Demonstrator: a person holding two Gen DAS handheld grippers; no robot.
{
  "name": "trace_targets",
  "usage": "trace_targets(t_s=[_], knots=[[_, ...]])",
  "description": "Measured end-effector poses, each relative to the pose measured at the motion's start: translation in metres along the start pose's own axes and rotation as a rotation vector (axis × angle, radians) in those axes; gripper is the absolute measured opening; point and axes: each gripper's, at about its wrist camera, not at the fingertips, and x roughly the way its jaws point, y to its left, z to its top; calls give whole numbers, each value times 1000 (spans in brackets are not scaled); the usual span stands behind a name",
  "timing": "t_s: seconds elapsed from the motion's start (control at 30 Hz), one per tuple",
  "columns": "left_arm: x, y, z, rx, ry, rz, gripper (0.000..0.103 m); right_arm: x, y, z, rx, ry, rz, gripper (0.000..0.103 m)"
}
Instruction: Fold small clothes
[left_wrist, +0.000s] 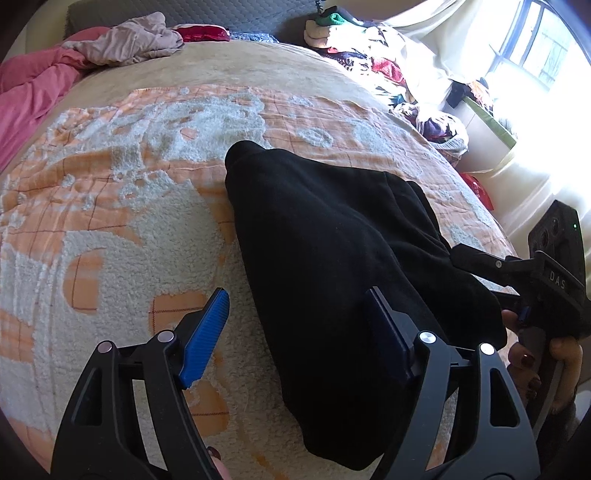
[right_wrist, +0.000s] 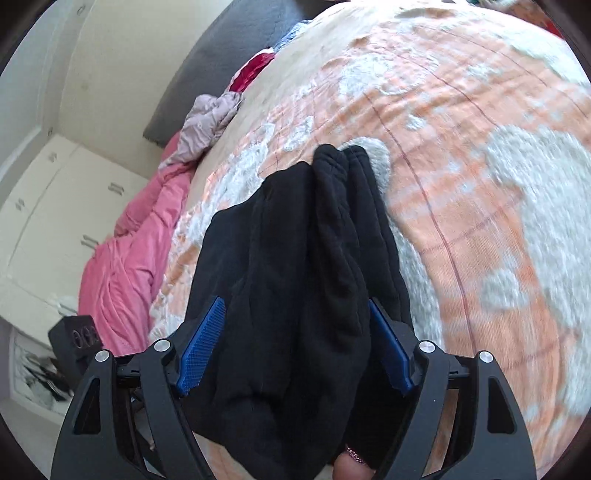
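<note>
Black garment (left_wrist: 332, 240) lying folded on the bed (left_wrist: 110, 240), toward its near edge. Left tongs (left_wrist: 295, 325) standing spread, gripping nothing. Right tongs (right_wrist: 295, 343) standing spread astride the garment, pads not pressing.

The near end of the black garment (right_wrist: 295, 295) is being cut off by the lower edge of the right wrist view, and the bed's blanket (right_wrist: 498, 221) is being smeared by blur toward the right there. In the left wrist view, the right tool (left_wrist: 480, 258) is being cropped by the frame edge, and the heaped clothes (left_wrist: 369, 48) are being rendered too small to be told apart. The window (left_wrist: 546, 48) is being washed out by glare.
</note>
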Motion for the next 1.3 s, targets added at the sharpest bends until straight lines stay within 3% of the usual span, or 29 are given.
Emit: trace_targets(t_s=[0.07, 0.1, 0.13, 0.33, 0.4, 0.47, 0.6, 0.8, 0.87, 0.9, 1.07, 1.17, 1.23, 1.3], knots=[[1, -4, 0, 6, -1, 6, 68, 4, 10, 0, -74, 3, -29, 70], [1, -5, 0, 9, -1, 7, 68, 5, 13, 2, -105, -3, -46, 52], [0, -7, 1, 12, -3, 8, 68, 7, 18, 3, -142, -9, -62, 24], [-4, -17, 1, 33, -12, 0, 68, -10, 30, 8, -271, -96, -90, 17], [0, -19, -1, 41, 4, -5, 69, -2, 20, 12, -266, -79, -150, 17], [4, -20, -3, 41, 16, 0, 69, 10, 8, 9, -260, -53, -259, 10], [6, -18, -5, 17, 18, -14, 69, 5, -13, 11, -143, -40, -193, 11], [5, -19, -6, 9, 7, -9, 70, -14, -8, 0, -194, -91, -247, 15], [3, -19, -7, 10, 2, -4, 70, -23, 0, -6, -232, -123, -272, 25], [2, -19, -8, 8, -1, -4, 70, -23, 4, -7, -242, -137, -274, 36], [-5, -20, -10, 4, -12, -3, 70, -38, 23, -17, -308, -215, -307, 46], [-14, -22, -11, 7, -26, -7, 70, -50, 34, -24, -347, -269, -320, 57], [-21, -23, -13, 9, -38, -15, 74, -60, 41, -30, -365, -308, -324, 72], [-30, -25, -16, 15, -56, -19, 74, -71, 49, -37, -386, -353, -315, 77]])
